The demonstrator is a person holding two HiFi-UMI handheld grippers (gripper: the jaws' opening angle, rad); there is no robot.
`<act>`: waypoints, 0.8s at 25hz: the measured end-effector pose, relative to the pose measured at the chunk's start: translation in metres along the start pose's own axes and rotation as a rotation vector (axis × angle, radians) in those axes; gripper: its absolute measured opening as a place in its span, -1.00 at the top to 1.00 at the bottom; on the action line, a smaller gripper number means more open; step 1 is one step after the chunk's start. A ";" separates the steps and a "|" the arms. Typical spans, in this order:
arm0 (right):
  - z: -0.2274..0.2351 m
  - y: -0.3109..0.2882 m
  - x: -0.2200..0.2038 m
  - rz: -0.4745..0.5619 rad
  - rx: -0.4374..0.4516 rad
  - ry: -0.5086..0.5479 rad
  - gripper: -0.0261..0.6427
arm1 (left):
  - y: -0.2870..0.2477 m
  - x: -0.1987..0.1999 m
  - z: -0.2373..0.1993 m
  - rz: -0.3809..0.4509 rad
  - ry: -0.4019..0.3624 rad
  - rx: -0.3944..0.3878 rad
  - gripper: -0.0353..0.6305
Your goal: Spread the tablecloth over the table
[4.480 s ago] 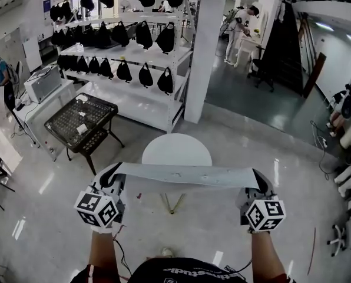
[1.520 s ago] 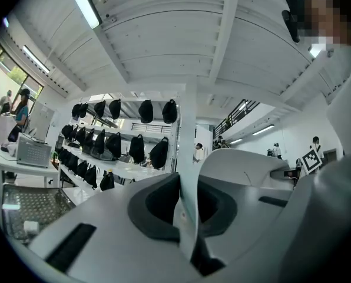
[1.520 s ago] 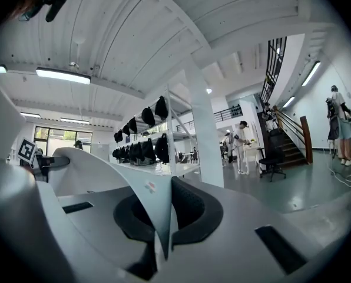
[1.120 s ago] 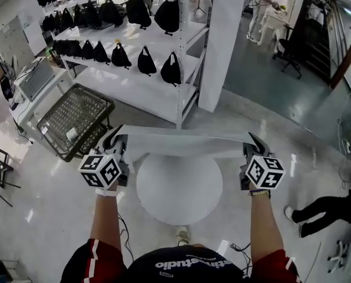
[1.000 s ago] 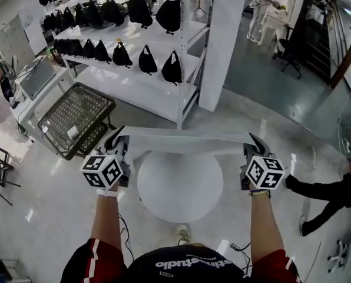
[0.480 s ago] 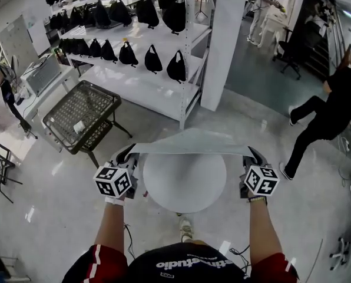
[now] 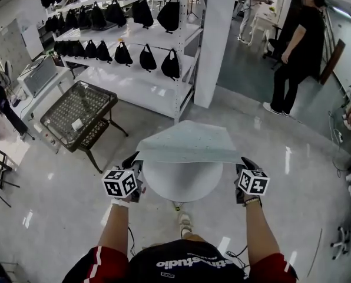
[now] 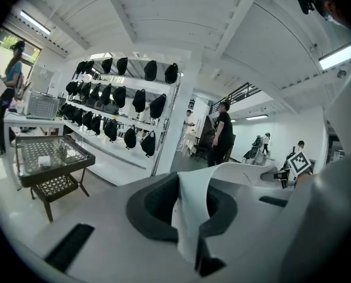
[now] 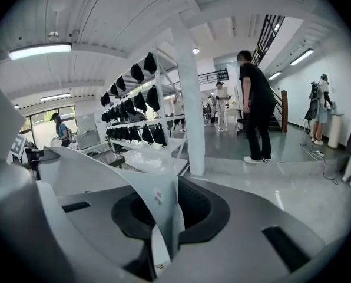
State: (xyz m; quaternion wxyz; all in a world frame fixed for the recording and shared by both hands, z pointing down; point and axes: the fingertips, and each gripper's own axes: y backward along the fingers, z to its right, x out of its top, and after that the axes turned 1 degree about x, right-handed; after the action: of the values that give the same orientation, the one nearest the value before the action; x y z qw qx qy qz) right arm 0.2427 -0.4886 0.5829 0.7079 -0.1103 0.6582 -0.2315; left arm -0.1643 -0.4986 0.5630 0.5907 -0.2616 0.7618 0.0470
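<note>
A pale grey-green tablecloth (image 7: 187, 142) hangs stretched between my two grippers and billows out above the round white table (image 7: 181, 180). The left gripper (image 7: 134, 165) is shut on the cloth's near left corner (image 8: 190, 211). The right gripper (image 7: 241, 165) is shut on the near right corner (image 9: 161, 217). Both hold the near edge just above the table's near half. The cloth's far part floats flat over the table's far side and hides it. In the left gripper view the cloth runs rightward to the right gripper's marker cube (image 8: 298, 163).
A black wire-mesh side table (image 7: 78, 115) stands to the left. White shelves with black bags (image 7: 134, 46) and a white pillar (image 7: 214, 40) lie beyond the table. A person in black (image 7: 293, 52) stands at the far right. My shoe (image 7: 185, 221) is under the table's near edge.
Both grippers have come down and drawn nearer to me with the cloth. The cloth has opened from a narrow band into a wide sheet over the table. A person in black walked off to the far right.
</note>
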 end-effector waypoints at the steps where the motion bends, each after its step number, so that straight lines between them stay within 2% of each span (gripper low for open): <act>1: 0.000 0.006 -0.008 -0.015 -0.003 0.003 0.73 | 0.001 -0.005 0.001 -0.007 0.008 -0.001 0.82; 5: -0.004 0.031 -0.038 -0.068 -0.003 0.000 0.64 | 0.006 -0.019 0.007 -0.027 0.034 -0.011 0.82; 10: -0.020 0.067 -0.051 -0.056 0.003 0.019 0.63 | 0.014 -0.042 0.020 -0.089 -0.001 -0.023 0.82; 13: -0.024 0.077 -0.061 -0.064 -0.007 0.013 0.63 | 0.021 -0.058 0.023 -0.121 0.006 -0.020 0.81; 14: -0.023 0.079 -0.064 -0.064 -0.017 0.003 0.65 | 0.023 -0.064 0.023 -0.134 0.004 -0.019 0.80; 16: -0.018 0.083 -0.069 -0.066 -0.031 -0.025 0.83 | 0.026 -0.073 0.025 -0.161 -0.008 -0.020 0.78; 20: -0.014 0.082 -0.078 -0.088 -0.015 -0.053 0.84 | 0.024 -0.091 0.034 -0.242 -0.057 -0.019 0.73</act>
State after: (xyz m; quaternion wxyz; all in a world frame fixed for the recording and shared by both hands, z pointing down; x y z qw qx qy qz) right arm 0.2418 -0.3780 0.6122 0.7132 -0.1507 0.6355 -0.2545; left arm -0.1306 -0.4336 0.6315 0.6110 -0.3557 0.7072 -0.0102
